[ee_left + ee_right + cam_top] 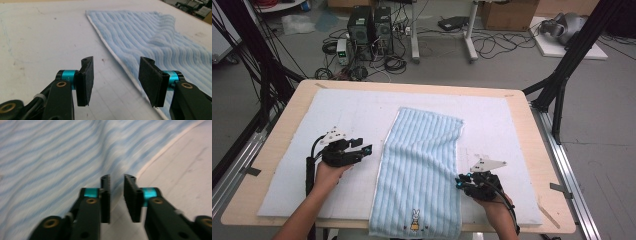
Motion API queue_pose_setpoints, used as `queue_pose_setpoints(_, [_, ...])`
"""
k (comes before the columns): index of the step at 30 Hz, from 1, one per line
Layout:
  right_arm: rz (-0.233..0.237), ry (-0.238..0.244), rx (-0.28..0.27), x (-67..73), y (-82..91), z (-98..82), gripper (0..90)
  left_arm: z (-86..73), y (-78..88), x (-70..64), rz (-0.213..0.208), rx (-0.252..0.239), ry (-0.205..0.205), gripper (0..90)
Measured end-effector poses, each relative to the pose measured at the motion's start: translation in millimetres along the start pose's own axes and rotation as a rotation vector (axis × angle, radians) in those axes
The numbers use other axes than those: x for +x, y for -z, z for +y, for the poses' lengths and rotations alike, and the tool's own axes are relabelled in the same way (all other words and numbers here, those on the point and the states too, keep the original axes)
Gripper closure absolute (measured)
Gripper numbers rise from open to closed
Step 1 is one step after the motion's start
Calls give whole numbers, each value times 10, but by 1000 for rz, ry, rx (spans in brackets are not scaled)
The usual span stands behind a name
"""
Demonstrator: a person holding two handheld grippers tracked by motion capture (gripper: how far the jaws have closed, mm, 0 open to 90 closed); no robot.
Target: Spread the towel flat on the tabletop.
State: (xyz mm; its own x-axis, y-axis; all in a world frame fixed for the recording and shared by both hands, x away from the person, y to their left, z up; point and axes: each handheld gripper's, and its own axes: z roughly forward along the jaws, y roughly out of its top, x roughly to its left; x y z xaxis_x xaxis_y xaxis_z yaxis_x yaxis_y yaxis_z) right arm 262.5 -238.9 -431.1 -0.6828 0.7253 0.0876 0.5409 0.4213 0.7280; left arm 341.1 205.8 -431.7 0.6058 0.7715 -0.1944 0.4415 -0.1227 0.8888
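Right gripper [460, 182] at the blue towel [422, 165] edge — jaws narrowly apart, pinching nothing; left gripper [368, 148] spread; towel's rabbit emblem [415, 220] — no readable text.

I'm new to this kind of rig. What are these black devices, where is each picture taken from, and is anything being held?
A person holds a hand-held two-jaw gripper in each hand. The high view looks down on the table: left gripper beside a light blue towel, right gripper at the towel's other edge. The other two pictures come from cameras riding on each gripper, looking along its jaws. The left gripper's jaws stand wide apart; the right gripper's show a narrow gap. Both are empty. The towel lies flat on a white mat.
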Motion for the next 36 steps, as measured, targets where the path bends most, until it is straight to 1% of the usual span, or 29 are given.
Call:
queue_pose_setpoints(2, [-24,-25,-46,-47,3,36,636,68,-88,25,12,4,1,453])
queue_pose_setpoints(3, [-44,-29,-61,-70,0,54,615,107,-138,44,6,6,5,450])
queue_pose_setpoints(4, [-56,-30,-77,-96,-8,69,598,146,-189,57,5,6,11,448])
queue_pose_setpoints(5, [-62,-30,-81,-120,-21,84,584,185,-238,72,5,1,13,443])
queue_pose_setpoints(6, [-70,-25,-79,-142,-38,98,573,229,-290,86,5,3,15,444])
queue_pose_setpoints(7, [-78,-14,-72,-160,-58,110,563,265,-345,93,9,-5,16,443])
queue_pose_setpoints(8, [-87,-11,-66,-177,-78,119,548,306,-401,104,10,0,17,443])
queue_pose_setpoints(10, [-90,-16,-65,-207,-109,131,501,383,-509,118,7,13,9,434])
queue_pose_setpoints(11, [-93,-19,-64,-222,-115,137,488,416,-559,120,1,18,14,433])
queue_pose_setpoints(12, [-92,-22,-65,-234,-113,145,474,443,-610,120,3,17,19,432])
queue_pose_setpoints(13, [-95,-20,-74,-255,-110,156,456,467,-658,128,0,18,22,432])
queue_pose_setpoints(15, [-105,-38,-88,-304,-97,178,409,510,-760,146,-4,26,33,429])
queue_pose_setpoints(16, [-102,-51,-96,-338,-96,187,391,529,-813,157,-6,32,41,428])
queue_pose_setpoints(17, [-100,-65,-100,-371,-97,193,369,543,-868,171,-13,36,51,423])
queue_pose_setpoints(18, [-101,-75,-104,-400,-104,196,352,557,-932,188,-27,49,67,413])
queue_pose_setpoints(19, [-100,-81,-100,-427,-112,197,344,569,-996,205,-38,65,72,396])
queue_pose_setpoints(20, [-96,-86,-99,-451,-123,197,331,577,-1059,212,-33,74,70,374])
queue_pose_setpoints(22, [-96,-90,-100,-498,-140,204,292,598,-1171,233,-9,93,76,366])
queue_pose_setpoints(23, [-109,-89,-98,-517,-147,211,280,607,-1224,242,-4,101,78,366])
queue_pose_setpoints(26, [-101,-92,-107,-559,-158,238,279,616,-1349,261,-14,122,68,369])
queue_pose_setpoints(28, [-98,-90,-107,-582,-172,248,279,625,-1420,258,0,145,57,403])
queue_pose_setpoints(31, [-95,-91,-103,-597,-184,252,279,652,-1515,252,18,159,31,454])
queue_pose_setpoints(35, [-93,-86,-99,-605,-187,247,280,677,-1629,209,47,204,-44,532])
queue_pose_setpoints(36, [-98,-91,-101,-601,-181,246,280,675,-1656,192,51,207,-58,553])
